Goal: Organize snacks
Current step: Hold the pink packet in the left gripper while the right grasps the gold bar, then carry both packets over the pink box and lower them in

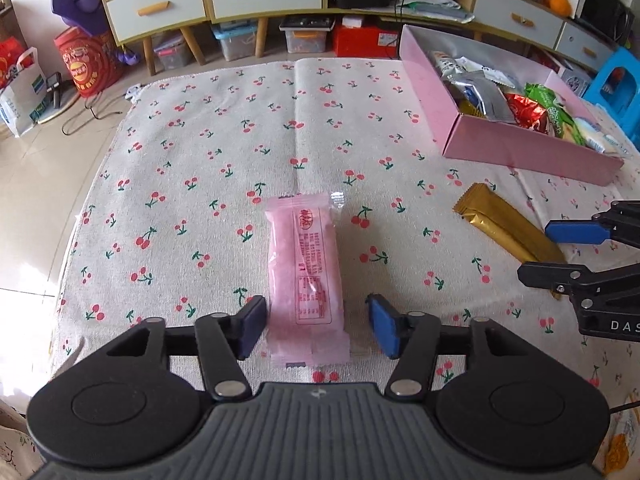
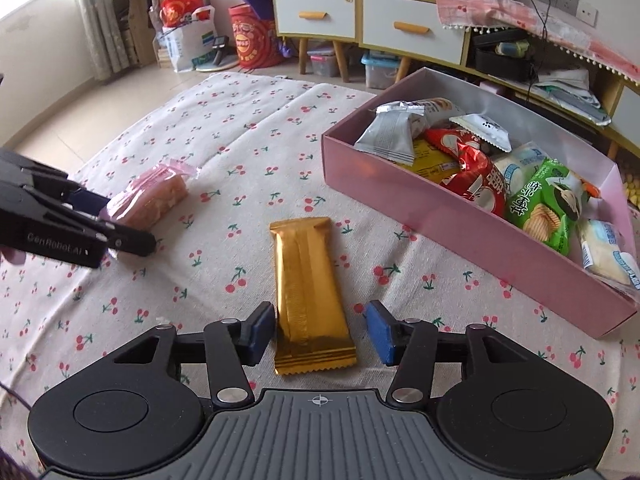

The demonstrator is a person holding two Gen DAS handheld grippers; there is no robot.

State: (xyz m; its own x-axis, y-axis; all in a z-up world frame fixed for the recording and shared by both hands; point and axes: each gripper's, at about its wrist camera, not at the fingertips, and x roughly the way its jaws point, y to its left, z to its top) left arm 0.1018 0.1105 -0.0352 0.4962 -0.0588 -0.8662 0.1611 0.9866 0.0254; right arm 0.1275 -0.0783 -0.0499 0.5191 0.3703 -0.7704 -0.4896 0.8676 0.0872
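A pink snack packet (image 1: 306, 272) lies on the cherry-print cloth, its near end between the open fingers of my left gripper (image 1: 318, 330); the left finger pad touches or nearly touches it. It also shows in the right wrist view (image 2: 150, 196). A gold snack bar (image 2: 310, 292) lies on the cloth, its near end between the open fingers of my right gripper (image 2: 320, 332), not clamped. The bar shows in the left wrist view (image 1: 508, 226), with my right gripper (image 1: 560, 252) around it. A pink box (image 2: 472, 236) holds several snack packets.
The pink box (image 1: 520, 148) stands at the right of the cloth (image 1: 224, 152). The table edge drops to a tiled floor (image 1: 36, 184) on the left. Cabinets with drawers (image 2: 360, 20) and bags stand beyond the table.
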